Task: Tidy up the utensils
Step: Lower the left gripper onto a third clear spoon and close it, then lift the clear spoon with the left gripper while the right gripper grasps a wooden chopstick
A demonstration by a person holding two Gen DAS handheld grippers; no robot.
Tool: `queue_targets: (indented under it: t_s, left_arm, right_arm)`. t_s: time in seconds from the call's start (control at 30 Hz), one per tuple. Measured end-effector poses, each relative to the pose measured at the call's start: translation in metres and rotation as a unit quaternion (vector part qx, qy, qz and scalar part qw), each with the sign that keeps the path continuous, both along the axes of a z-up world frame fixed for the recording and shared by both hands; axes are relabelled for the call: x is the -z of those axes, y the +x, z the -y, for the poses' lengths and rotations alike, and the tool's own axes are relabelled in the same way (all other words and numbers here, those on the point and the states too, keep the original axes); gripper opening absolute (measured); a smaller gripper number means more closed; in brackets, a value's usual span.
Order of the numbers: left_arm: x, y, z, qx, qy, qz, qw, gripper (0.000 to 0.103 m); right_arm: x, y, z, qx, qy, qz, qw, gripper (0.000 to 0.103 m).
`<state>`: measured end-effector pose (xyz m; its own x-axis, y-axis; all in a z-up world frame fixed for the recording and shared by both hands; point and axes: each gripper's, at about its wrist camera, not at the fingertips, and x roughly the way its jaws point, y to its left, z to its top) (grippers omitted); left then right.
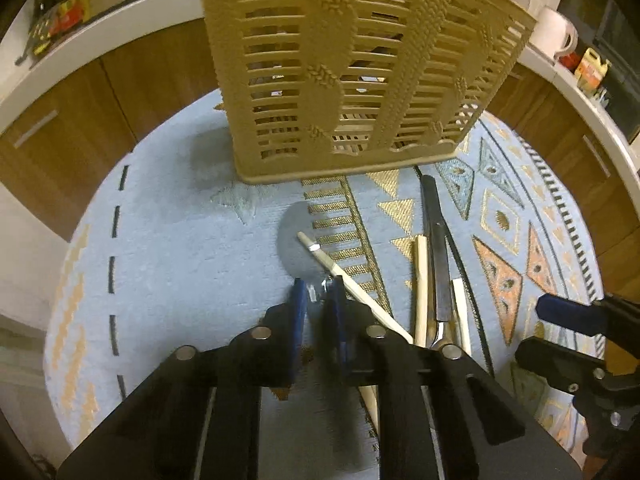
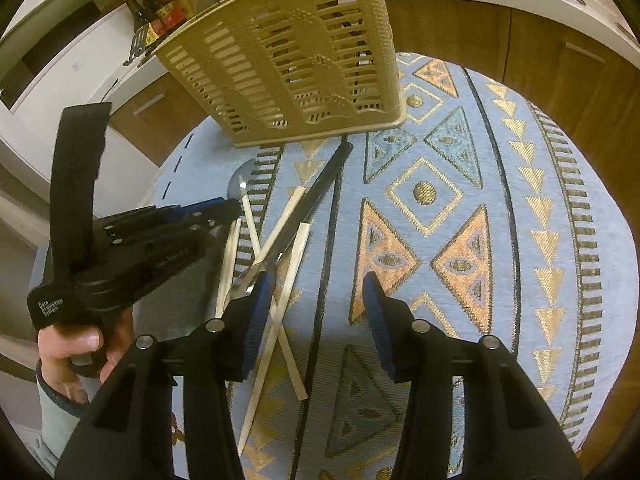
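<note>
Basket (image 1: 344,68) blocks ahead; rug (image 2: 520,240) rightward open.

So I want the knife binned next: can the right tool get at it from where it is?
Probably yes. The right tool is open, and its left finger sits right by the knife, whose blade lies on top of the crossed chopsticks. The left tool is off beside the spoon.

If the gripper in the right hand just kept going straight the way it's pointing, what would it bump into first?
Probably nothing for a good stretch. The right gripper points, open, over bare patterned tablecloth; the knife and chopsticks lie left of its line. Farther on, the beige basket's right corner may be in the way, though depth is unclear.
</note>
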<state>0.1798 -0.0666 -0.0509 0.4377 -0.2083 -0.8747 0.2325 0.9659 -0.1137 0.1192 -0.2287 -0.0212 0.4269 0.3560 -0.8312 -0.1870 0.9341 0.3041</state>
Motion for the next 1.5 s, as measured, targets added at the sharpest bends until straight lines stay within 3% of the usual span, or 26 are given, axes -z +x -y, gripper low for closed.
queue_targets:
  t_s: [0.1, 0.23, 0.47, 0.83, 0.87, 0.97, 1.23, 1.37, 1.5]
  left_arm:
    - [0.000, -0.001, -0.015, -0.002, -0.052, -0.002, 0.9987, 0.010]
    - [0.005, 0.000, -0.045, -0.005, -0.143, -0.021, 0.9894, 0.010]
    - [0.015, 0.001, -0.097, -0.035, -0.235, -0.057, 0.9698, 0.010]
    - [0.008, -0.012, -0.116, -0.037, -0.254, -0.039, 0.9656, 0.010]
    - [0.005, -0.014, -0.117, -0.035, -0.254, -0.034, 0.9661, 0.010]
    - [-0.003, -0.017, -0.119, -0.026, -0.257, -0.024, 0.9657, 0.010]
    - [-0.016, -0.024, -0.119, -0.011, -0.262, -0.005, 0.9650, 0.010]
    - [-0.019, -0.028, -0.120, -0.007, -0.263, 0.002, 0.9648, 0.010]
    - [-0.022, -0.031, -0.119, -0.001, -0.268, 0.009, 0.9635, 0.010]
  right_arm:
    - [0.002, 0.001, 0.000, -0.001, 0.001, -0.004, 1.000, 0.044]
    - [0.005, 0.004, -0.002, -0.002, 0.004, -0.008, 1.000, 0.044]
    - [0.012, 0.009, -0.012, -0.010, 0.008, -0.015, 1.000, 0.044]
    - [0.018, 0.021, -0.012, 0.003, -0.002, -0.037, 0.999, 0.043]
    - [0.019, 0.021, -0.013, 0.000, -0.002, -0.042, 0.999, 0.035]
    - [0.019, 0.021, -0.019, 0.001, -0.013, -0.047, 0.999, 0.027]
    - [0.021, 0.033, -0.043, 0.009, -0.063, -0.041, 0.997, 0.026]
    - [0.022, 0.032, -0.058, 0.001, -0.103, -0.026, 0.994, 0.007]
    - [0.020, 0.028, -0.055, -0.005, -0.087, -0.017, 0.996, 0.005]
